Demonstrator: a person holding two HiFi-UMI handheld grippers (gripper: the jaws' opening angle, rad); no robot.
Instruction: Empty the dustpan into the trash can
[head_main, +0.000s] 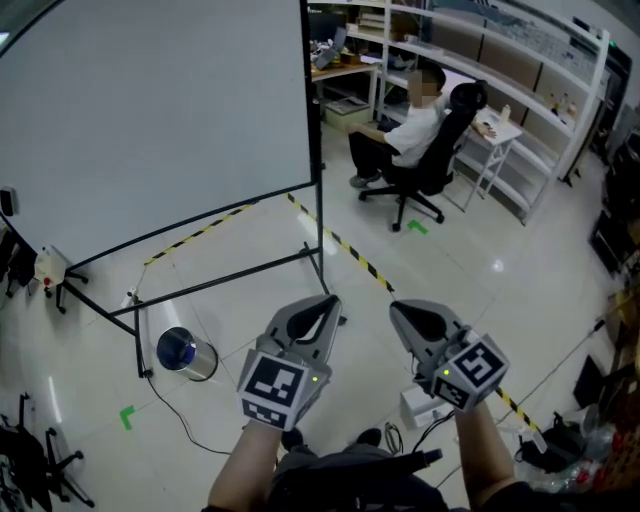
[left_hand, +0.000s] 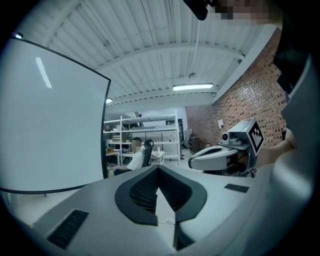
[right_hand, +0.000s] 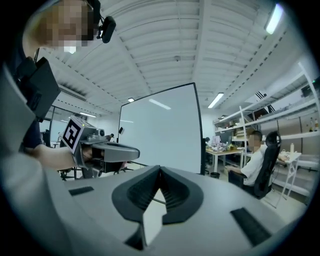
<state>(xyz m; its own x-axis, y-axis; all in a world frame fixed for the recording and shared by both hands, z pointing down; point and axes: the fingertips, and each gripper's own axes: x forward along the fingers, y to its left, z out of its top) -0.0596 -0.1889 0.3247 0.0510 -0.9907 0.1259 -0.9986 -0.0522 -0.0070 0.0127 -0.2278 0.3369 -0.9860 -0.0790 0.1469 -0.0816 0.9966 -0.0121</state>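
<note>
As no dustpan is seen, left gripper (head_main: 328, 302) and right gripper (head_main: 398, 308) are held level, jaws clenched on nothing, apart from the trash can (head_main: 187, 353).

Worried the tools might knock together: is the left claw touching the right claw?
Apart. The head view shows a strip of pale floor between the grey left claw and the grey right claw; both are shut and empty.

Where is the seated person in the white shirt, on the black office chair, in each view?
Head view: the seated person is top, right of centre.
Left gripper view: small, just left of centre.
Right gripper view: far right, mid-height.
Shared landmark: the large white black-framed board, left of the person everywhere.
</note>
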